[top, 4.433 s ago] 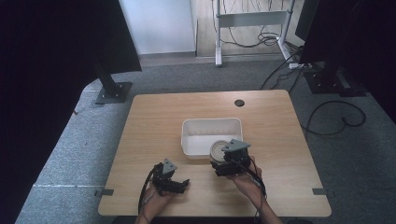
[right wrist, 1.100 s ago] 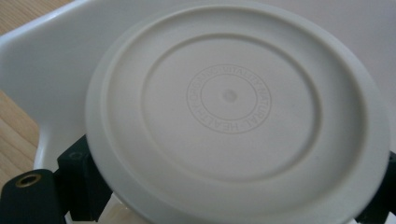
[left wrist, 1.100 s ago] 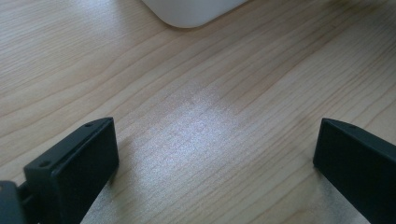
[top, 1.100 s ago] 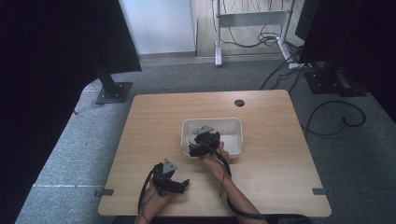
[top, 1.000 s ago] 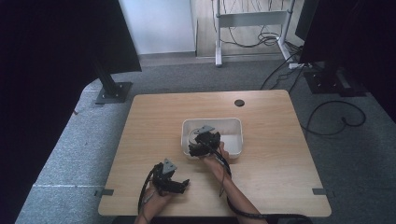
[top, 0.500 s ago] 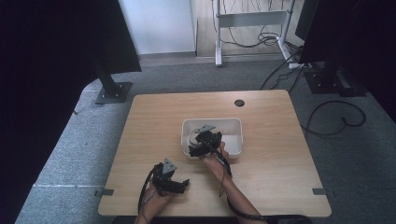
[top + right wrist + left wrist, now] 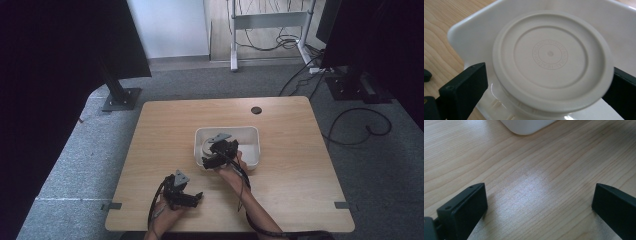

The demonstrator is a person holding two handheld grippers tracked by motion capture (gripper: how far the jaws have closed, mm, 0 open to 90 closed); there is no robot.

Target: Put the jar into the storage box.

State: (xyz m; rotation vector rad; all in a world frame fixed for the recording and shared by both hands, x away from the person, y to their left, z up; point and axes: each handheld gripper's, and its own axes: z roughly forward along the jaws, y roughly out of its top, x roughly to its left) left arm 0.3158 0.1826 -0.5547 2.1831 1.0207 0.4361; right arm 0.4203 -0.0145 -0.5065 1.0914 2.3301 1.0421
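Note:
A round off-white lidded container (image 7: 550, 53) sits tilted in the left end of a white plastic bin (image 7: 471, 27). My right gripper (image 7: 549, 72) is over it, open wide, one jaw on each side; a thin gap shows at the left jaw. From above, the right gripper (image 7: 216, 152) hangs over the bin (image 7: 252, 132) and hides most of the container (image 7: 205, 144). My left gripper (image 7: 194, 197) rests on the wooden table (image 7: 165, 130) near the front edge, open, with bare wood between its jaws (image 7: 540, 186).
A corner of the bin (image 7: 526, 126) shows ahead of the left gripper. A dark round grommet (image 7: 256, 110) sits near the table's far edge. Black stands and loose cables lie on the grey carpet around the table.
The right gripper has carried the round container from the bin's right front side to the bin's left end. In the last second it has barely shifted. The left gripper has stayed put.

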